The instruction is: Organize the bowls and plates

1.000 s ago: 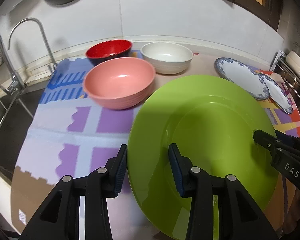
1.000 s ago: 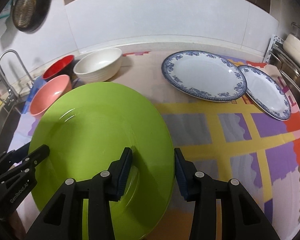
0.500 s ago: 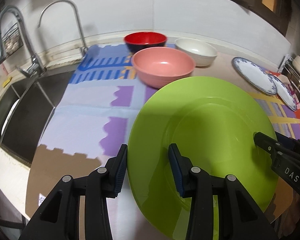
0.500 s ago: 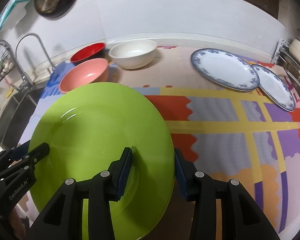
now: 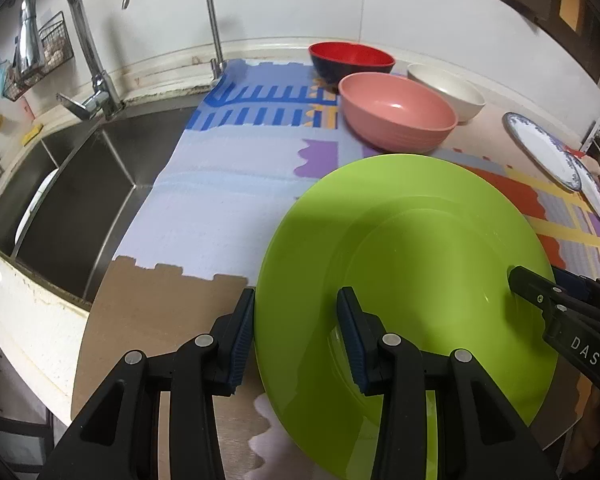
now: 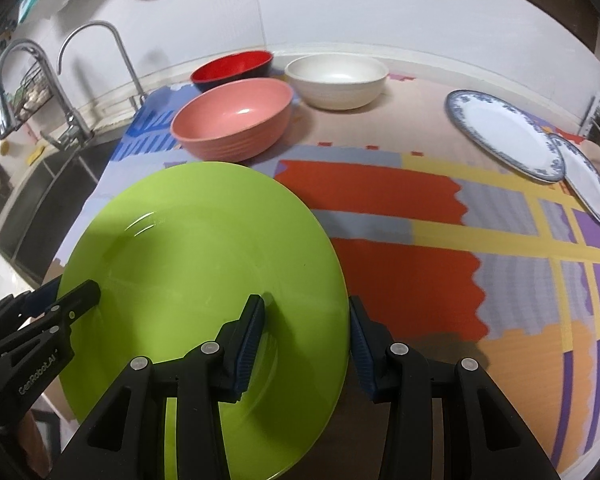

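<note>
Glossy lime-green plate (image 5: 412, 240) held off the mat, left gripper (image 5: 296, 336) and right gripper (image 6: 306, 340) each clamping opposite rims, sink (image 5: 72, 200) beside plate clearest in left view.

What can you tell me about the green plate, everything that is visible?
The green plate is large, round and bright lime, glossy like glazed ceramic or plastic, with a broad flat rim around a shallow well. It looks clean and empty. It is held above the patterned mat, tilted, with the left gripper clamped on one side of its rim and the right gripper on the opposite side.
</note>
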`<action>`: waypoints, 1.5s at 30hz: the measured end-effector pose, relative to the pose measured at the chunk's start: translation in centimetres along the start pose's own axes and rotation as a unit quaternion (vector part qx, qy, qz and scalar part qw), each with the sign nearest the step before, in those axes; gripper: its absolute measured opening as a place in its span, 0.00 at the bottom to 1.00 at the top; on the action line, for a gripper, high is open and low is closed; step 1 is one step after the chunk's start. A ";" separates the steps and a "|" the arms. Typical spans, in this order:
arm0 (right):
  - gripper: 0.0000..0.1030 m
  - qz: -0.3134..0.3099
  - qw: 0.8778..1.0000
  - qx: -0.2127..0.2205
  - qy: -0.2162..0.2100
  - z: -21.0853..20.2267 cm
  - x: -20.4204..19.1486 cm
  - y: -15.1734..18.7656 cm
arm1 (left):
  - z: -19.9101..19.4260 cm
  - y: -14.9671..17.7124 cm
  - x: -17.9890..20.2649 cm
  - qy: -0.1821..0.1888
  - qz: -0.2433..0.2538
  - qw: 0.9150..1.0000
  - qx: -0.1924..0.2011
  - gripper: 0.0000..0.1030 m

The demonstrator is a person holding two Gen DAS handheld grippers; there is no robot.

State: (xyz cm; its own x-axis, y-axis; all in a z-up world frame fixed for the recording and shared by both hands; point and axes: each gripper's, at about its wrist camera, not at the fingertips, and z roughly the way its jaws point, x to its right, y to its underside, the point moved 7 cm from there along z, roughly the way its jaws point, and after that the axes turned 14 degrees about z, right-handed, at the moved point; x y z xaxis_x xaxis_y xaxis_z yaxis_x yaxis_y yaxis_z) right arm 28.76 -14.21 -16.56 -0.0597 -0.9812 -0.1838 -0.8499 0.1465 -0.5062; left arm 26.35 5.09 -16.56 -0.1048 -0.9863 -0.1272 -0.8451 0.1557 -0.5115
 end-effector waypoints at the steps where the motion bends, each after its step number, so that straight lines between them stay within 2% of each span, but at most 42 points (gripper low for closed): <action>1: 0.41 -0.001 1.000 -0.004 0.000 0.2 -0.3 0.1 | 0.2 0.2 -0.2 0.000 -0.001 1.000 -0.003 0.40; 15: 0.42 -0.002 0.999 -0.037 0.010 2.3 -1.6 1.7 | 1.9 1.5 -1.3 0.011 -0.005 1.000 -0.027 0.40; 29: 0.42 0.006 0.999 -0.036 0.014 2.4 -1.7 1.8 | 2.0 1.6 -1.4 0.017 0.004 1.000 -0.023 0.40; 31: 0.42 0.009 0.999 -0.034 0.014 2.4 -1.7 1.8 | 2.0 1.5 -1.3 0.019 0.008 1.000 -0.024 0.42; 34: 0.42 0.016 0.999 -0.032 0.012 2.4 -1.7 1.9 | 1.7 1.3 -1.2 0.016 0.014 1.000 -0.016 0.58; 36: 0.43 0.022 0.999 -0.031 0.008 2.3 -1.6 1.8 | 1.0 0.9 -1.3 0.009 0.019 1.000 0.000 0.61; 39: 0.53 0.031 0.999 -0.019 0.004 1.7 -1.4 1.5 | 0.1 0.3 -1.5 -0.001 0.026 0.999 0.019 0.68; 45: 0.56 0.030 0.999 0.019 0.006 -0.4 -1.5 0.7 | -2.2 -1.5 -1.3 0.007 0.034 0.998 0.057 0.81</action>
State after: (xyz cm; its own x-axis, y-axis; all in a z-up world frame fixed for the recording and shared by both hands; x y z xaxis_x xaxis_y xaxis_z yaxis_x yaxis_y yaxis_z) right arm 28.05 -12.67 -16.25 -0.1161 -0.9718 -0.2051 -0.8247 0.2094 -0.5254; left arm 26.63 6.01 -13.72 -0.1677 -0.9737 -0.1540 -0.7711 0.2269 -0.5950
